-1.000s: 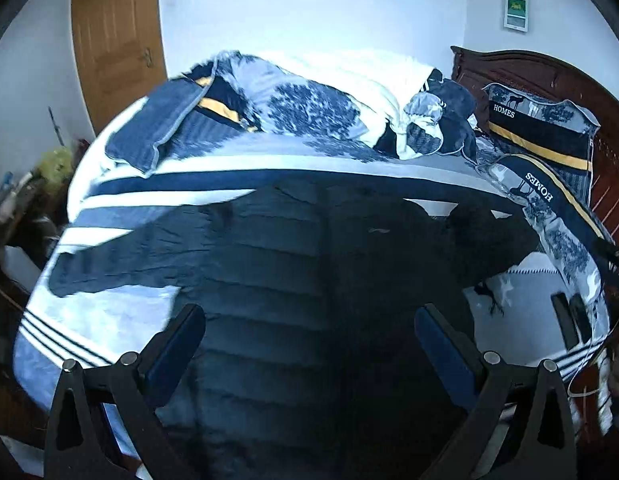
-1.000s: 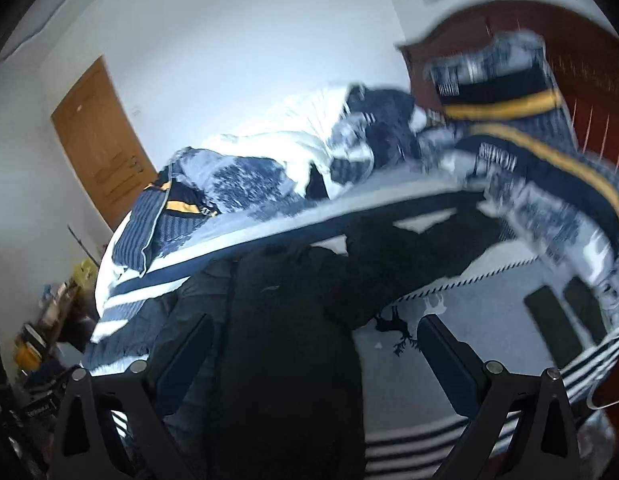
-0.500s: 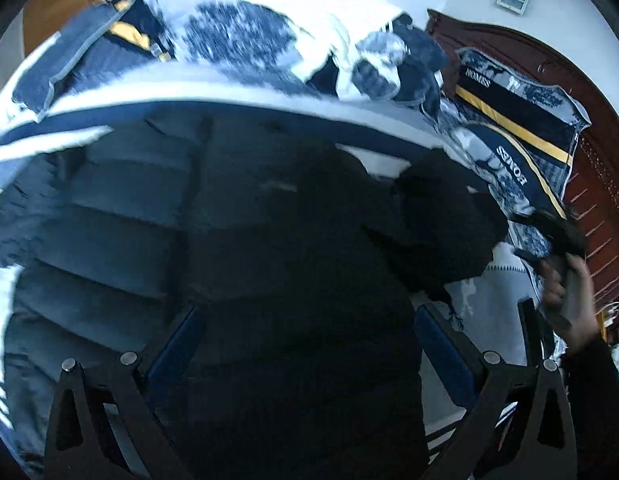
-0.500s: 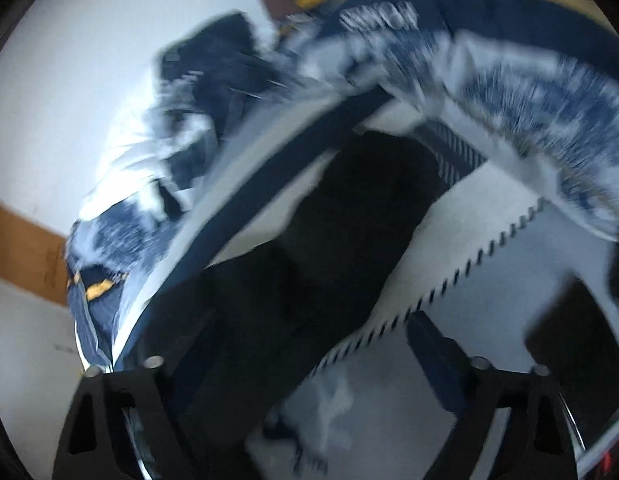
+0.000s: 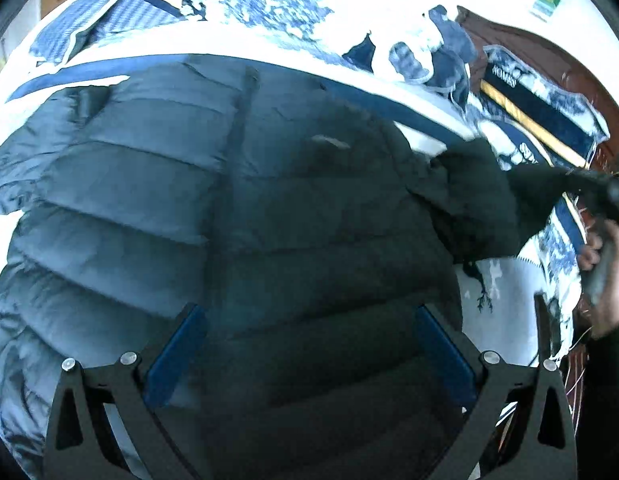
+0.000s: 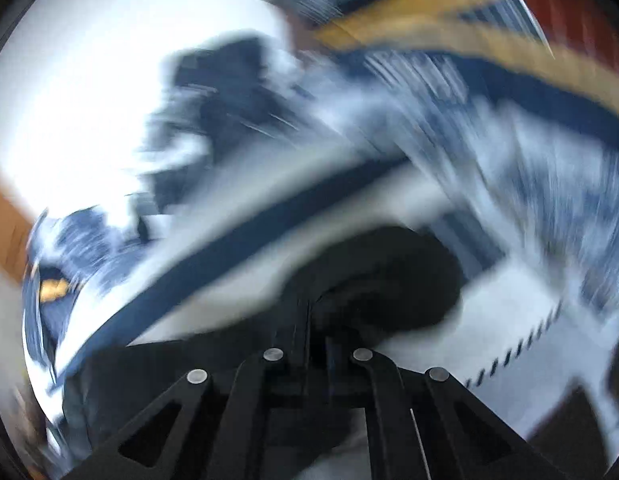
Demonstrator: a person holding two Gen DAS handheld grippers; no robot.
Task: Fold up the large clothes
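Observation:
A dark quilted puffer jacket (image 5: 269, 220) lies spread on the bed, front up. My left gripper (image 5: 309, 356) is open and hovers close above its lower body. My right gripper (image 6: 315, 316) is shut on the end of the jacket's right sleeve (image 6: 389, 280); the right wrist view is blurred. In the left wrist view the sleeve (image 5: 489, 200) stretches right toward the right gripper (image 5: 601, 190) in the person's hand.
The bed cover (image 5: 505, 304) is white with navy stripes. A crumpled blue-and-white quilt (image 5: 269, 4) lies at the back. Navy pillows with a yellow stripe (image 5: 541, 120) lean on the wooden headboard (image 5: 549, 56) at right.
The left gripper has moved in closer over the jacket. The right gripper has closed on the right sleeve end, which was lying free before.

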